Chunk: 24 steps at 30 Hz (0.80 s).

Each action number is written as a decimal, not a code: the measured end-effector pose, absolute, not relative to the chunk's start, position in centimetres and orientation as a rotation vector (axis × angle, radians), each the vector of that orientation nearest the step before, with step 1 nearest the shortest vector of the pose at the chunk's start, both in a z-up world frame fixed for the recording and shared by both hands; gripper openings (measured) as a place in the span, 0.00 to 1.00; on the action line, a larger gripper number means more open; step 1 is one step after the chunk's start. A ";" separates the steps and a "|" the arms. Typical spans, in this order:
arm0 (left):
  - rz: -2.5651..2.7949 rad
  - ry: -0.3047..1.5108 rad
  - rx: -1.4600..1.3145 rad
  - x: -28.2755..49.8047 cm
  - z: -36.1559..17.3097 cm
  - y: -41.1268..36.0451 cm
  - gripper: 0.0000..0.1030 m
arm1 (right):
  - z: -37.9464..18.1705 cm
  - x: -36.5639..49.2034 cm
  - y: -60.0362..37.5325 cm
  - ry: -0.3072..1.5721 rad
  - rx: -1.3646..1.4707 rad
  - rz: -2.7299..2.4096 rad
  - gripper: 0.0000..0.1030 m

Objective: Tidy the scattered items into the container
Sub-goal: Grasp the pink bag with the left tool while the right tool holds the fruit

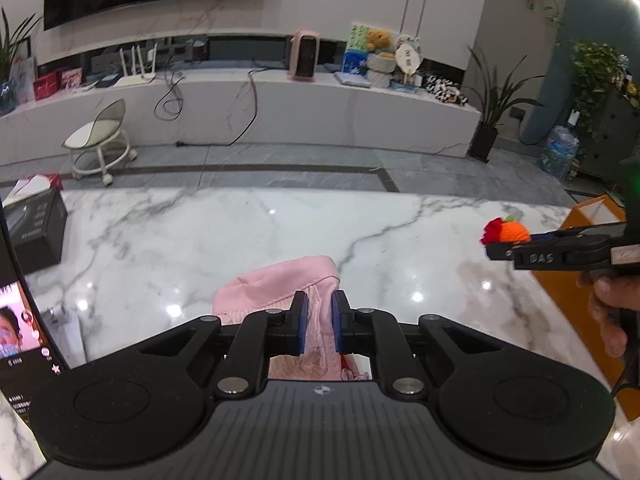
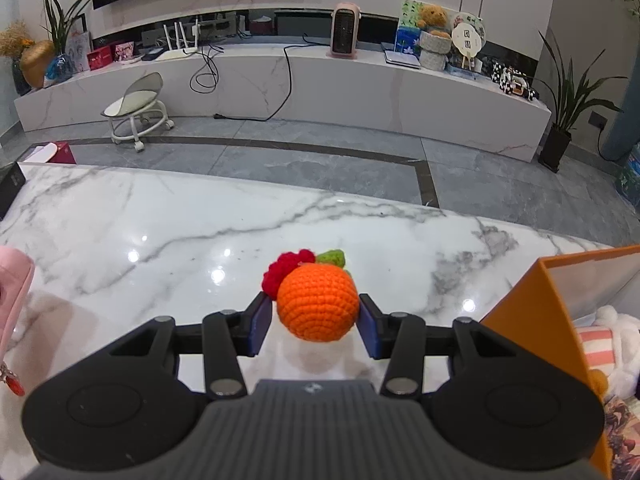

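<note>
My left gripper (image 1: 319, 320) is shut on a pink fabric pouch (image 1: 276, 286) that lies on the white marble table (image 1: 240, 232). My right gripper (image 2: 316, 326) is shut on an orange crocheted fruit (image 2: 318, 306) with a red flower and a green leaf, held above the table. The same fruit (image 1: 514, 232) and right gripper (image 1: 496, 246) show at the right of the left wrist view. An orange box (image 2: 532, 320) stands at the right; a white plush toy (image 2: 616, 344) and other items lie inside. The pouch's edge (image 2: 14, 292) shows at the far left.
A black box (image 1: 36, 228) with a tissue pack on it stands at the table's left end. A phone screen (image 1: 20, 328) is at the near left. Beyond the table are grey floor tiles, a small white stool (image 2: 136, 110) and a long marble TV shelf.
</note>
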<state>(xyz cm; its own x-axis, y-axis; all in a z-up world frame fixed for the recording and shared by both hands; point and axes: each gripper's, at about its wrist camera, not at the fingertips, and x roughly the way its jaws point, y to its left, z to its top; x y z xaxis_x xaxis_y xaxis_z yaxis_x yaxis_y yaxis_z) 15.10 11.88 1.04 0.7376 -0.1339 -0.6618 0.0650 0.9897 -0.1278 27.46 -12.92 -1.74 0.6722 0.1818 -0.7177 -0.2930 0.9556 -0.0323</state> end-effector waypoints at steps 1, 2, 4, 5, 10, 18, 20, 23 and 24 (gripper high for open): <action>-0.107 0.726 -0.090 15.0 1.5 11.6 0.16 | -1.5 27.3 -13.0 0.787 -0.146 0.270 0.48; -0.106 0.719 -0.082 14.8 1.9 11.4 0.19 | -1.3 27.2 -13.2 0.783 -0.142 0.271 0.48; -0.078 0.699 -0.065 14.5 2.5 10.9 0.21 | -0.8 26.9 -13.5 0.775 -0.136 0.274 0.48; -0.067 0.693 -0.055 14.3 2.8 10.7 0.21 | -0.6 26.7 -13.6 0.770 -0.134 0.275 0.48; -0.057 0.671 -0.036 13.5 4.2 10.0 0.21 | 0.5 25.9 -14.4 0.750 -0.119 0.277 0.48; -0.018 0.744 0.009 14.1 1.5 9.7 0.55 | 1.8 24.5 -15.4 0.725 -0.099 0.284 0.48; -0.022 0.761 -0.001 14.5 0.6 9.7 0.65 | 2.0 24.3 -15.7 0.722 -0.097 0.283 0.48; -0.014 0.787 -0.004 15.1 -0.4 9.5 0.80 | 2.2 24.2 -16.1 0.719 -0.090 0.282 0.48; -0.013 0.792 0.000 15.3 -0.6 9.3 0.80 | 2.2 24.1 -16.2 0.719 -0.089 0.283 0.48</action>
<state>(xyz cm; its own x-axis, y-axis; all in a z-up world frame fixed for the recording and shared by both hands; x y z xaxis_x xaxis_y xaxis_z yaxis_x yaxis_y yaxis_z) 15.27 9.32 -0.64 0.7023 -0.0113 -0.7118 0.0112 0.9999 -0.0049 24.15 -16.23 2.22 0.7164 0.2244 -0.6606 -0.2854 0.9583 0.0159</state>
